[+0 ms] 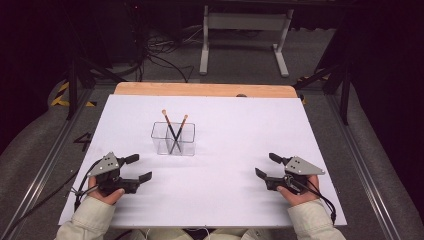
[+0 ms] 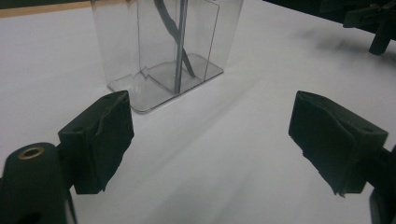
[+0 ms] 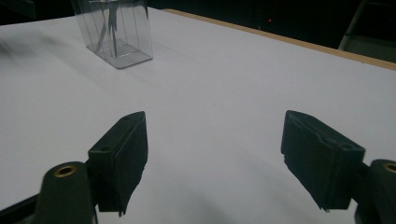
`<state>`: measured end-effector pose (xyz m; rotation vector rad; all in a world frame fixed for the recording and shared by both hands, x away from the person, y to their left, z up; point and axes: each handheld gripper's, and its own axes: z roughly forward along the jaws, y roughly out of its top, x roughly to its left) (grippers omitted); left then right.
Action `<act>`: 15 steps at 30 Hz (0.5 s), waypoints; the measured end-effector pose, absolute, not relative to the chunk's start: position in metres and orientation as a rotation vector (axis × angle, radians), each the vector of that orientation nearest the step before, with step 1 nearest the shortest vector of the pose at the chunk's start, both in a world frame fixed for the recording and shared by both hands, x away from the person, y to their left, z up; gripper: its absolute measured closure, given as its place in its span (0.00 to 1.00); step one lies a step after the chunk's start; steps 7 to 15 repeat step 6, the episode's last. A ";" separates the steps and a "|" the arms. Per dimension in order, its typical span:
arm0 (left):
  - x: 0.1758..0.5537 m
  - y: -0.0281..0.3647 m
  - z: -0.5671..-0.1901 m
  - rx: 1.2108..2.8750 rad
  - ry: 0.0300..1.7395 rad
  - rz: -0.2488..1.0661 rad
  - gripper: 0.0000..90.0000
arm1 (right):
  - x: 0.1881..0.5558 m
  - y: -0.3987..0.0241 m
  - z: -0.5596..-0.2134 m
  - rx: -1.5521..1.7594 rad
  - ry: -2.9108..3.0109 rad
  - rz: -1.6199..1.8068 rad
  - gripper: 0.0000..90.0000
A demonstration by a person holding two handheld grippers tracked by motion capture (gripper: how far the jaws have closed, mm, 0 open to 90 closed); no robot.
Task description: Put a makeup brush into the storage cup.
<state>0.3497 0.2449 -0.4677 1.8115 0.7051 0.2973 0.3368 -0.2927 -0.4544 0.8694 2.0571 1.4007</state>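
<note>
Clear plastic holder point(image 1: 173, 139) with two brushes point(image 1: 175, 130) stands mid-table point(image 1: 240, 190).
From above we note left hand-held gripper point(image 1: 142, 168) and right hand-held gripper point(image 1: 265, 165) flanking it, well apart; each gripper view shows us wide, empty jaws.

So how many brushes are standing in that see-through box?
2. Both stand in the clear box at the middle of the white table, crossing each other: one brush leans with its tip left, the other brush with its tip right. None looks hidden.

High cam overhead, tool cams low, share holder point(image 1: 173, 138)
</note>
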 end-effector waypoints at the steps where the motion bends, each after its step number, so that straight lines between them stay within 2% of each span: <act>1: 0.350 0.245 -0.468 1.812 0.707 0.297 0.16 | 0.337 -0.293 -0.454 0.870 2.061 1.396 0.26; 15: 0.349 0.243 -0.467 1.806 0.702 0.302 0.15 | 0.337 -0.293 -0.453 0.867 2.055 1.405 0.26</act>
